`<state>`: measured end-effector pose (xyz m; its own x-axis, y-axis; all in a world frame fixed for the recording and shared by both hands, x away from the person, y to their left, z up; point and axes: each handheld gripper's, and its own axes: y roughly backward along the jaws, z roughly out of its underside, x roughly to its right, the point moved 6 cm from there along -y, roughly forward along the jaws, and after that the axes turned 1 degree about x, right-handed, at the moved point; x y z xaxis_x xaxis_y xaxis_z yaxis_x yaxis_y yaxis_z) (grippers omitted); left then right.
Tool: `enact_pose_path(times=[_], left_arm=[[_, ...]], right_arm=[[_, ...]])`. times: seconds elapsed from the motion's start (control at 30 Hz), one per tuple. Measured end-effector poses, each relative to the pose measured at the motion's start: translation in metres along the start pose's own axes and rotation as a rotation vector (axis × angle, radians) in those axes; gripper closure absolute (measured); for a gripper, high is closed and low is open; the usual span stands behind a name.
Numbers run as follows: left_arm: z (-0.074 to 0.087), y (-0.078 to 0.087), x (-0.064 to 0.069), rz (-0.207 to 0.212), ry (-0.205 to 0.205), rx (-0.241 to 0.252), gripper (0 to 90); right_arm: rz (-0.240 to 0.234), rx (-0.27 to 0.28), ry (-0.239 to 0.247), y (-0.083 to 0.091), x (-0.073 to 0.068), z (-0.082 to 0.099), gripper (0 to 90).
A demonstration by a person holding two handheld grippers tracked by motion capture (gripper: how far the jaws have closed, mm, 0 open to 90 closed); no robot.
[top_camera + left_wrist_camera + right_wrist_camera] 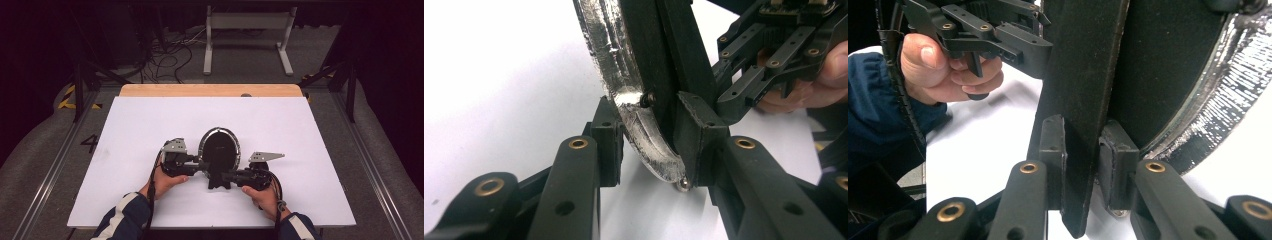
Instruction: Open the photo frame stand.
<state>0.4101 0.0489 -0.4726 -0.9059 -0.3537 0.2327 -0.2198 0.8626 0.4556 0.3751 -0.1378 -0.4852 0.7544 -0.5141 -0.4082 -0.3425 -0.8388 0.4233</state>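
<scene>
On the white table [300, 135], seen from the high view, a round black mirror [219, 147] with a shiny rim lies near the front middle, its black stand pointing toward the person. The left gripper [197, 164] and right gripper [227, 176] meet it from either side.

In the left gripper view, the jaws are clenched on the mirror's silvery rim [634, 110] at its lower edge, a small metal ball just beneath.

In the right gripper view, the jaws are grasping the flat black stand [1080, 110]. The mirror looks rigid, fairly light and probably breakable; the slick rim may slip, so the matte stand seems the surer hold.
</scene>
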Motion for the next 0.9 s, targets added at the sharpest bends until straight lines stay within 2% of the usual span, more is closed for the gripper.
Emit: enact_pose_path(times=[0.07,0.1,0.17,0.27,0.6,0.73,0.77,0.87,0.9], left_arm=[[-0.0018,0.0005,0.0021,-0.033,-0.033,0.009,65.8],[-0.0018,0.0005,0.0021,-0.033,-0.033,0.009,65.9],[-0.0031,0.0005,0.0045,-0.069,-0.079,0.028,66.4],[-0.0039,0.0001,0.0063,-0.101,-0.118,0.041,66.5],[-0.0063,0.0011,0.0058,-0.244,-0.194,0.073,68.5],[-0.007,0.0014,0.0056,-0.307,-0.246,0.071,68.4],[-0.007,0.0014,0.0056,-0.307,-0.246,0.071,68.4],[-0.0065,0.0018,0.004,-0.355,-0.281,0.066,68.6],[-0.0065,0.0018,0.004,-0.355,-0.281,0.066,68.9]], right_arm=[[0.001,0.004,0.002,0.0007,-0.0006,-0.0011,76.0],[0.001,0.004,0.002,0.0007,-0.0006,-0.0011,76.0],[0.001,0.011,0.003,0.0018,-0.0007,-0.0026,76.5],[0.009,0.012,0.01,0.0028,-0.0007,-0.0035,76.7],[0.011,0.019,0.034,0.004,-0.0061,-0.0083,76.4],[0.016,0.016,0.042,0.0042,-0.0066,-0.0089,75.9],[0.013,0.016,0.044,0.0041,-0.0076,-0.0092,75.8],[0.015,0.01,0.05,0.0034,-0.0079,-0.009,75.7],[0.015,0.007,0.051,0.0029,-0.0079,-0.0089,75.7]])
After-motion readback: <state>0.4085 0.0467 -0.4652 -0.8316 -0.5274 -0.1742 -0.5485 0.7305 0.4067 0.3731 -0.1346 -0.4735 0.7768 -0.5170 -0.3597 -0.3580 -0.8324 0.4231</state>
